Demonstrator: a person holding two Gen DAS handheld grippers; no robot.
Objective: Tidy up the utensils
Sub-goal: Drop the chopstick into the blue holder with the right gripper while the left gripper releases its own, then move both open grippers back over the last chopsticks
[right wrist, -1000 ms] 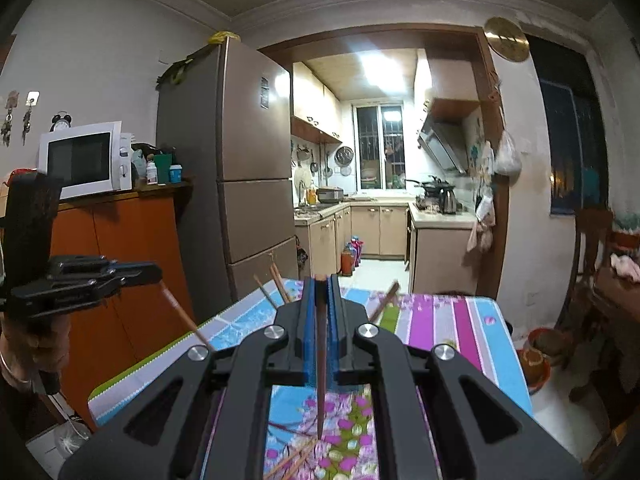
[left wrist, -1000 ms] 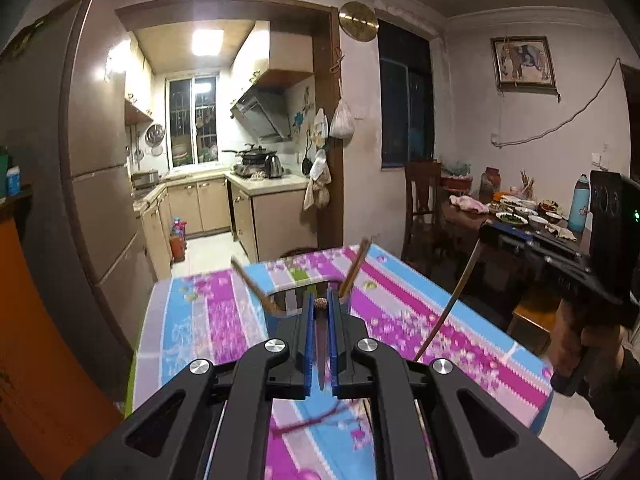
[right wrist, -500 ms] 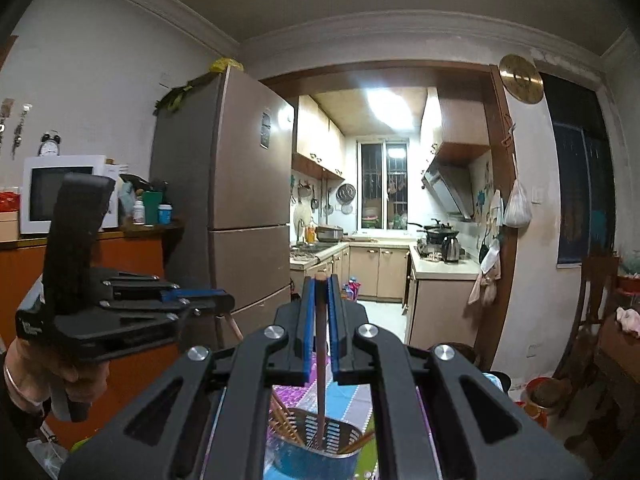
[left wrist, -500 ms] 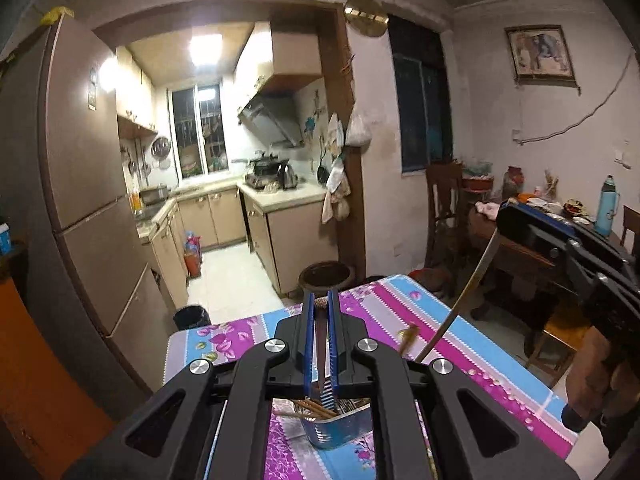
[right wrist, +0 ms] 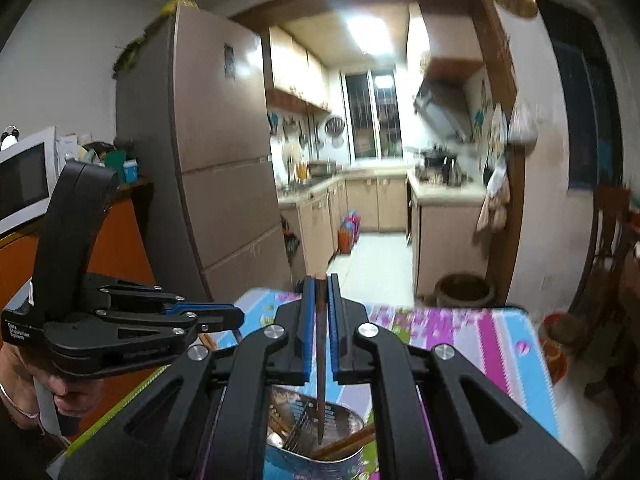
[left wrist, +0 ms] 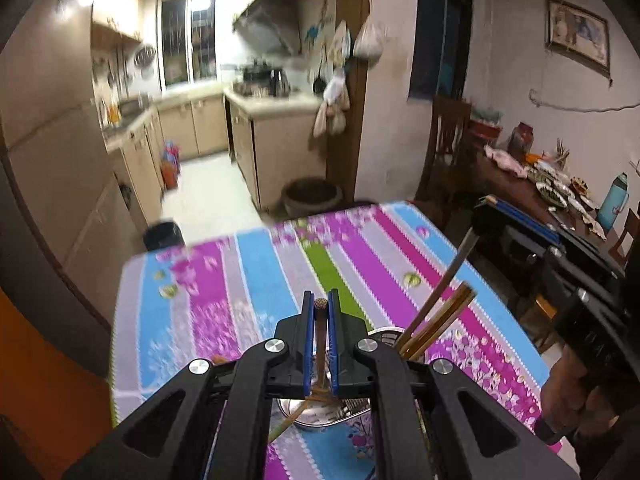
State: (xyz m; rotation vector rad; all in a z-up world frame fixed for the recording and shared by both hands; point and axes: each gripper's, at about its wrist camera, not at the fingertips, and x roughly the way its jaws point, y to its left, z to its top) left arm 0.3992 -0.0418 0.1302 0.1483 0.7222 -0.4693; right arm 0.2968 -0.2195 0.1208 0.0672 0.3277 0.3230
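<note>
Holder: metal utensil holder point(right wrist: 316, 440) on the striped tablecloth point(left wrist: 360, 256), below both grippers.
Contents: several chopsticks point(left wrist: 436, 328) leaning out, fork tines visible.
Left gripper point(left wrist: 320, 316): clenched on a brown chopstick point(left wrist: 320, 344), over the holder.
Right gripper point(right wrist: 320, 292): clenched on a dark chopstick point(right wrist: 320, 384), tip inside the holder.

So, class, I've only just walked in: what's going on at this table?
A person holds a gripper in each hand over a metal utensil holder on a striped tablecloth. The left gripper is shut on one chopstick, and the right gripper is shut on another chopstick, its tip pointing down into the holder. More chopsticks and a fork already stand inside. Neither chopstick is released yet.
</note>
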